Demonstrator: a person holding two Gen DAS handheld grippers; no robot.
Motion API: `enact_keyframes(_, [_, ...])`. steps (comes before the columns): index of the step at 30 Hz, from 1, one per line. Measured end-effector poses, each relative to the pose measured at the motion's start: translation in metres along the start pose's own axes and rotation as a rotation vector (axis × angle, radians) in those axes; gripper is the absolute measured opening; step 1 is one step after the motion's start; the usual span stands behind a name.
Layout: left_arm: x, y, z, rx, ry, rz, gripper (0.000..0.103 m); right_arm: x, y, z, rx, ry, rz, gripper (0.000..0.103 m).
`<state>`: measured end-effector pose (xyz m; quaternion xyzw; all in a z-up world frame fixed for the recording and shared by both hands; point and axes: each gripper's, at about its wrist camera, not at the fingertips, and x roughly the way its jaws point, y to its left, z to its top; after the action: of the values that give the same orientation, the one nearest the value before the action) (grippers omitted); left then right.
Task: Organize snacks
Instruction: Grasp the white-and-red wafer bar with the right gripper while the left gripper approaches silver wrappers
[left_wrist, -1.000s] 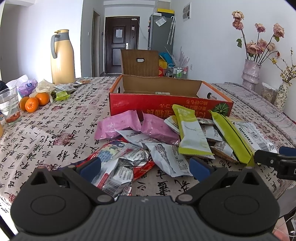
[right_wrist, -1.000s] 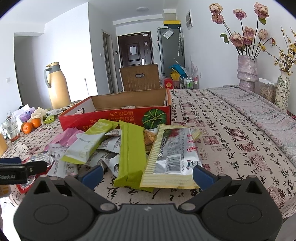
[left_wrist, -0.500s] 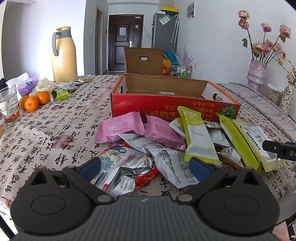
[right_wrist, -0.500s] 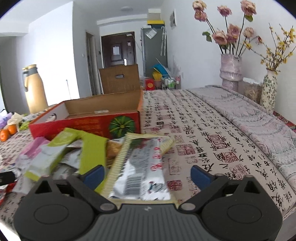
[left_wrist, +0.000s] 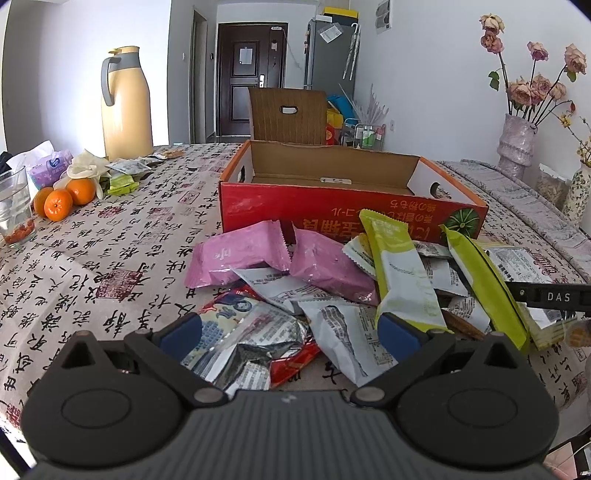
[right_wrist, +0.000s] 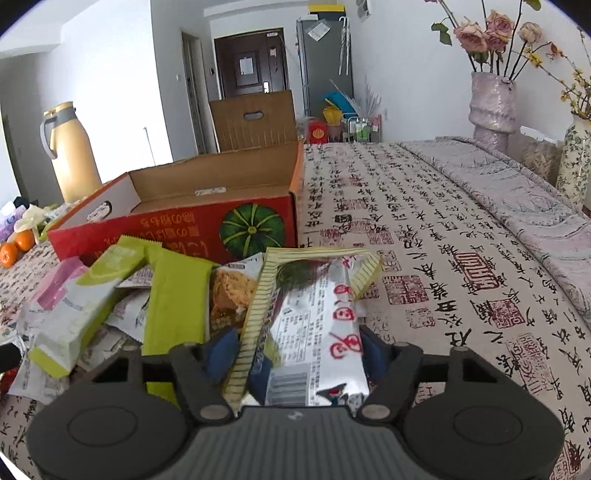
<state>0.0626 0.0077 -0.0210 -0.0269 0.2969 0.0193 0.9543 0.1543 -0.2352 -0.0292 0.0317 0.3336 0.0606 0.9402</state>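
Closing your right tongs (right_wrist: 295, 345) around the striped silver packet (right_wrist: 314, 325) is where the trouble can start: the jaws are coming together with the packet between them, and the wrapper already bows up in the middle, so you cannot yet call it a firm pinch. That slick foil may squirt forward out of the blue pads (right_wrist: 221, 349) if they bite only on the crimped edge, or the contents may crack if they bite on the filled part. The packet lies at the right end of the snack pile, on the desk (right_wrist: 461, 258) in front of the red cardboard box (right_wrist: 177, 225), with its far end touching the brown cracker packet (right_wrist: 227, 295) and lying just beside the green bar (right_wrist: 175, 295). Lifting straight up could drag those neighbours along or flick them off the heap. The box wall stands between the pile and the open inside, so a low carry risks catching the packet's hanging end on the rim and pulling it loose. Your left tongs (left_wrist: 290, 330) hang spread wide over the crumpled red and silver wrapper (left_wrist: 255, 339), gripping nothing; their right pad sits close to the pale green packet (left_wrist: 402, 273), and a careless drop there would shove the pile sideways. The right tongs' finger also reaches into the left view by the long green bar, so both hands working the same heap could knock together
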Motion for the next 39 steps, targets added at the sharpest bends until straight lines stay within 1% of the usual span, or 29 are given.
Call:
enact_keyframes(2, [0.001,0.000,0.000,0.001,0.002,-0.001,0.103,-0.001,-0.001,0.000,-0.002,-0.003,0.005,0.059])
enact_keyframes(4, [0.002,0.001,0.001,-0.001,0.004,-0.004,0.103,-0.003,-0.002,0.000,-0.002,-0.013,0.010,0.051])
enact_keyframes(5, [0.002,0.001,0.001,-0.002,0.004,-0.005,0.103,-0.005,-0.002,0.000,-0.003,-0.021,0.009,0.040])
enact_keyframes(11, [0.000,0.005,0.003,0.000,-0.003,0.003,0.103,-0.017,-0.006,-0.002,0.032,-0.077,0.006,0.038])
enact_keyframes(16, [-0.002,0.014,0.005,0.023,-0.010,0.034,0.103,-0.033,-0.005,-0.006,0.047,-0.148,-0.001,0.038])
enact_keyframes(19, [-0.002,0.022,0.003,0.036,0.005,0.038,0.103,-0.043,-0.004,-0.009,0.053,-0.183,-0.010,0.038])
enact_keyframes(23, [0.001,0.032,0.000,0.087,0.042,0.024,0.103,-0.054,-0.001,-0.014,0.060,-0.209,-0.017,0.038])
enact_keyframes(26, [0.006,0.037,-0.002,0.121,0.073,0.007,0.103,-0.060,0.001,-0.018,0.061,-0.221,-0.023,0.038])
enact_keyframes(30, [0.017,0.042,-0.004,0.114,0.120,-0.027,0.103,-0.063,0.004,-0.024,0.068,-0.218,-0.027,0.039])
enact_keyframes(36, [0.025,0.043,-0.006,0.088,0.132,-0.049,0.103,-0.065,0.007,-0.029,0.062,-0.207,-0.034,0.039])
enact_keyframes(39, [0.028,0.042,-0.007,0.079,0.143,-0.051,0.099,-0.066,0.009,-0.031,0.059,-0.204,-0.032,0.039])
